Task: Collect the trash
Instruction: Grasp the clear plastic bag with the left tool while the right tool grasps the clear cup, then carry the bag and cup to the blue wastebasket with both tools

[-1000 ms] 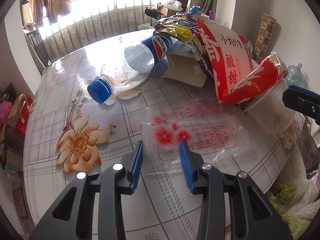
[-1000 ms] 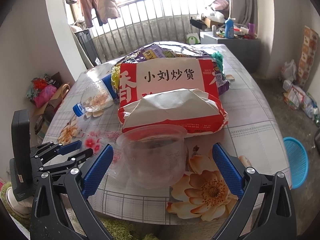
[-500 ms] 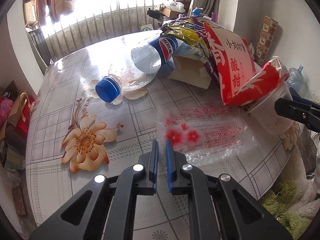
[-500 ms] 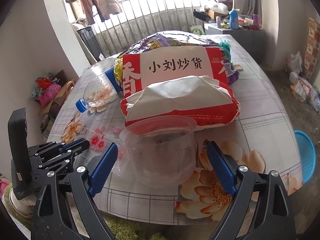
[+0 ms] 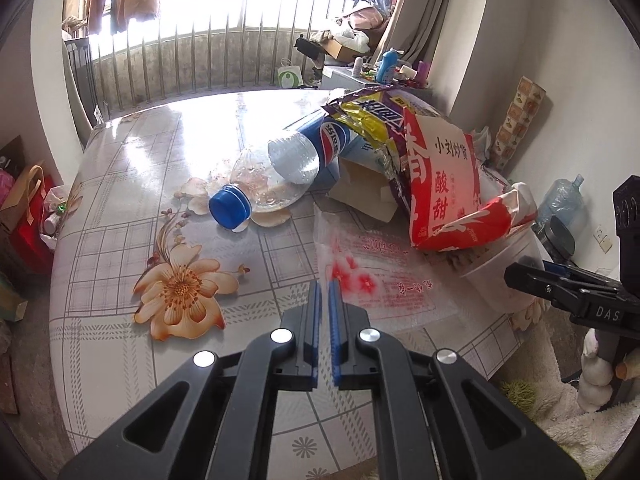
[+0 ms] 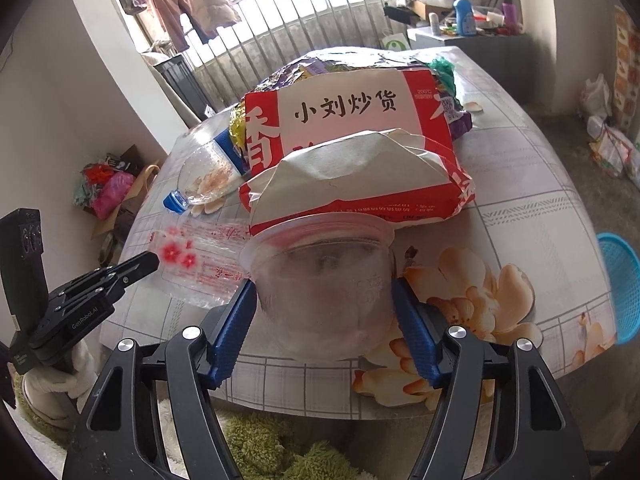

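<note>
A clear plastic bag (image 5: 384,280) printed with red flowers lies on the floral table (image 5: 120,208). My left gripper (image 5: 324,286) is shut on its near edge, and that edge is raised off the table. In the right wrist view the left gripper (image 6: 150,258) holds the bag (image 6: 208,264) from the left. A clear plastic cup (image 6: 324,280) stands at the table's edge. My right gripper (image 6: 322,296) is closing around it, its blue pads (image 6: 244,300) touching both walls. From the left wrist view the cup (image 5: 504,264) is partly hidden by the right gripper (image 5: 516,274).
A red and white snack bag (image 6: 360,120) lies just behind the cup, over a purple and yellow foil bag (image 5: 372,116). An empty Pepsi bottle (image 5: 276,176) with a blue cap lies beside a cardboard piece (image 5: 364,188). A blue basket (image 6: 620,284) stands on the floor to the right.
The left jaws went from open to shut on the bag's edge and lifted it a little. The right jaws narrowed from wide open until their pads met the cup's walls.
</note>
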